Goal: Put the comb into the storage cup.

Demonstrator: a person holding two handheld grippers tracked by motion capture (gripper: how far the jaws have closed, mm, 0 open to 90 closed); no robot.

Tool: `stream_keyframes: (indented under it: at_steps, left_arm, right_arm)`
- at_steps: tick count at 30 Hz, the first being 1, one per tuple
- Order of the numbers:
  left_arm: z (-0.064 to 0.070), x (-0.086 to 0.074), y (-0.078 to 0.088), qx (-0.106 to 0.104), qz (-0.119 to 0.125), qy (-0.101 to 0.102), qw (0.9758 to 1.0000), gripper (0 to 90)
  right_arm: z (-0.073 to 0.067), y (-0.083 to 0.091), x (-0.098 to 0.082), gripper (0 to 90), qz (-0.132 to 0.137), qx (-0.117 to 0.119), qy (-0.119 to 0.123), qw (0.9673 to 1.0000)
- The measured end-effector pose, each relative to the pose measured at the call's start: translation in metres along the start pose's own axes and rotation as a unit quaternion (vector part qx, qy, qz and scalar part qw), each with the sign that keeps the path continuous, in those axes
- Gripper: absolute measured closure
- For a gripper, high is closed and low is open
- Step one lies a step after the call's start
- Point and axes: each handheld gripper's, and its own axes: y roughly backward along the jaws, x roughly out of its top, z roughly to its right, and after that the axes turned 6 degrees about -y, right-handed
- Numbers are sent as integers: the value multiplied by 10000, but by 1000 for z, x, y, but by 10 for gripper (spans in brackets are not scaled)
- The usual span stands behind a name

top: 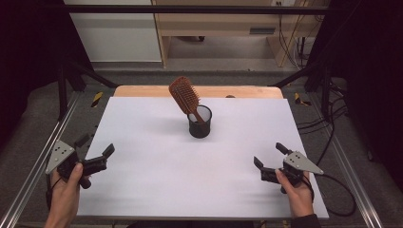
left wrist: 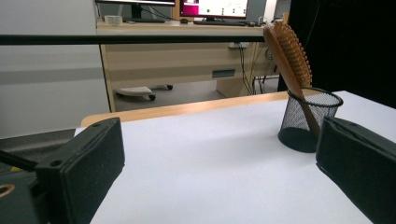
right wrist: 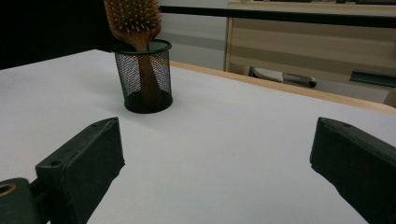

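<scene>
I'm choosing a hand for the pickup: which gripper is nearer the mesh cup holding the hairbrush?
Right, narrowly. The right gripper sits near-right of the mesh cup; the left gripper sits farther off, near-left.

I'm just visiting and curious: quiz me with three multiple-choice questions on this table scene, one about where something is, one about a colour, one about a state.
1. Where is the hairbrush?
A. flat on the table
B. standing handle-down in the mesh cup
C. held by a gripper

2. What colour is the mesh cup?
A. black
B. white
C. red

3. How are the left gripper and the right gripper?
A. both shut
B. one shut on the brush
C. both open, holding nothing

Answers:
1 B: the handle goes into the cup and the bristle head leans out above the rim.
2 A: its wire mesh is black against the white table.
3 C: each gripper's jaws stand wide apart near the table's front edge.
</scene>
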Motion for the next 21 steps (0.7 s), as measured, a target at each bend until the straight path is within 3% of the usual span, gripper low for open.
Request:
stream_keyframes:
  at_steps: [21]
  left_arm:
    - [2, -22, -2, -59, -33, 25, 10000, 16]
  right_arm:
    - [0, -1, -3, 30, -82, 81, 52, 9999]
